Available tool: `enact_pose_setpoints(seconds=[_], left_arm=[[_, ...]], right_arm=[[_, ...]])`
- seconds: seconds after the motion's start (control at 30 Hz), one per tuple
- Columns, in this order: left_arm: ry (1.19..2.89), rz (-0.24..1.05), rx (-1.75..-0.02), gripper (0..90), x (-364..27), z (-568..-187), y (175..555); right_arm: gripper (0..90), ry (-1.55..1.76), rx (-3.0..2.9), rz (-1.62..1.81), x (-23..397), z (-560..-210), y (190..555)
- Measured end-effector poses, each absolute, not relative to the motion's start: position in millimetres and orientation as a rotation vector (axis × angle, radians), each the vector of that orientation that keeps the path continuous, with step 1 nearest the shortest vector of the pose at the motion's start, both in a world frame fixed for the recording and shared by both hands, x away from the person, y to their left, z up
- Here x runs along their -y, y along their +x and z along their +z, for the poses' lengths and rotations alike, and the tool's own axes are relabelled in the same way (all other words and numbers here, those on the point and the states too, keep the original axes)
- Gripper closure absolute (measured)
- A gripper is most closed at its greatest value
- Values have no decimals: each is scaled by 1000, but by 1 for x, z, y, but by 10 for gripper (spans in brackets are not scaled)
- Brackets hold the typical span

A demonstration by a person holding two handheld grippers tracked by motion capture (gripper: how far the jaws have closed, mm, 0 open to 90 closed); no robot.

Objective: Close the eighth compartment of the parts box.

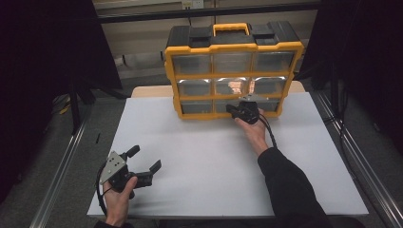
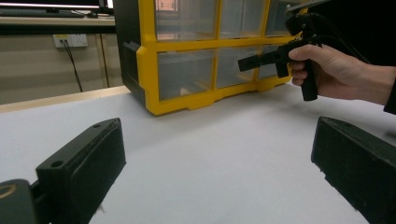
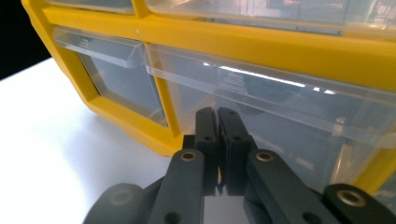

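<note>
Jaws of our right gripper are pressed together with nothing between them, their tips just in front of the clear middle drawer in the bottom row of the yellow drawer cabinet, which stands upright at the far edge of the white table. We hold our left gripper near the table's front left, well apart from the cabinet, its jaws spread wide over bare tabletop.

Contents of the organiser's clear drawers unreadable through glare and haze. In the left gripper view, both black jaws and the organiser's top are cut by the frame edges. Right gripper hides part of the bottom drawer row.
</note>
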State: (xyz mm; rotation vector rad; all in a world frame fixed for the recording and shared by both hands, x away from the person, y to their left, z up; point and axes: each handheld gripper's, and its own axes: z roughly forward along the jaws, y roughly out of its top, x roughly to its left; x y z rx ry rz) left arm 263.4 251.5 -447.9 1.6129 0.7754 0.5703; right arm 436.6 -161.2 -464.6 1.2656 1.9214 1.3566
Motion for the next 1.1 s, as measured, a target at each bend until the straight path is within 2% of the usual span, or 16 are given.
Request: enact_pose_setpoints(seconds=[0.27,0.37,0.5,0.57,0.63,0.73,1.1], left_arm=[[1623,576,-771,27,-250,-448,265],[1618,571,-777,28,-249,-448,265],[1619,567,-774,27,-250,-448,264],[1614,570,-774,27,-251,-448,264],[1603,565,-781,27,-250,-449,263],[1617,576,-781,27,-252,-448,261],[1619,588,-782,28,-252,-448,261]], right_arm=[[674,1235,-1931,1394,168,-464,418],[523,1237,-1915,1389,174,-462,412],[371,1222,-1904,1380,181,-458,403],[246,1219,-1897,1385,185,-456,399],[173,1224,-1885,1396,189,-454,394],[8,1212,-1879,1379,194,-452,388],[4,1225,-1844,1391,218,-440,360]])
